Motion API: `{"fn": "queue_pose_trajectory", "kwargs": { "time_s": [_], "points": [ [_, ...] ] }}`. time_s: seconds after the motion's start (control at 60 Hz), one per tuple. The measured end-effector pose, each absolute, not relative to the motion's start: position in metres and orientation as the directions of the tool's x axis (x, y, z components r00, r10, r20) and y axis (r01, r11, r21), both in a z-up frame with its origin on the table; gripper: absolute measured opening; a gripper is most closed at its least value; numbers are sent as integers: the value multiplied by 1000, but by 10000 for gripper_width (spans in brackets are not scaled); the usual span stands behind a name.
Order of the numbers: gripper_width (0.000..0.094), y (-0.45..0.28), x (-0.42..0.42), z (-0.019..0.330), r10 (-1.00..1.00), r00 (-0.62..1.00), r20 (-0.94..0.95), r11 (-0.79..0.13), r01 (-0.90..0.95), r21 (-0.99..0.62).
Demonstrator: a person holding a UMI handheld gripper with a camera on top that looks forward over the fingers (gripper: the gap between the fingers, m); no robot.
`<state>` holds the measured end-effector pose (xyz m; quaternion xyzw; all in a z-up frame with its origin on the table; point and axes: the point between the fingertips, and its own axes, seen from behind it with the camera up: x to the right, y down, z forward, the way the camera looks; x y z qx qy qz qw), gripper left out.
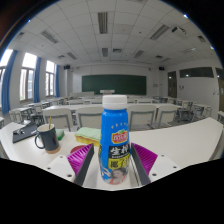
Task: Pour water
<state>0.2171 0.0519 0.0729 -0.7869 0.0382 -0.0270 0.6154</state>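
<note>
Here, one bottle (pixel 115 138) pinched upright between two gripper (pixel 114 163) pads, one dark mug (pixel 46 137) left on white table (pixel 190 140).

A white surface (pixel 190 140) lies in a classroom. A green chalkboard (pixel 112 84) hangs on the far wall, with rows of desks and chairs (pixel 75 108) before it. Tall windows (pixel 24 78) line one side. Ceiling lights (pixel 103 22) run overhead. A door (pixel 172 84) shows beside the chalkboard wall.

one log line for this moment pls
tongs: shut on bottle | bottle: upright, over table | mug: on table, beyond fingers | pour: not begun
</note>
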Motion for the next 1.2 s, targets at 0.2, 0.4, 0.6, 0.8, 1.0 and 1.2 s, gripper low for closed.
{"fn": "queue_pose_trajectory", "kwargs": {
  "time_s": [0.2, 0.4, 0.6, 0.8, 1.0, 1.2],
  "points": [
    [475, 62, 230, 68, -188, 982, -9, -163, -40, -986],
    [402, 68, 225, 74, -218, 969, 113, -207, 67, -976],
    [401, 95, 192, 146, -159, 666, 729, -287, 675, -679],
    [399, 135, 119, 195, -36, -171, 985, -261, 953, 156],
    [398, 138, 80, 216, -10, -661, 750, -173, 740, 650],
    [399, 164, 78, 193, 25, -667, 745, -149, 734, 662]
  ]
}}
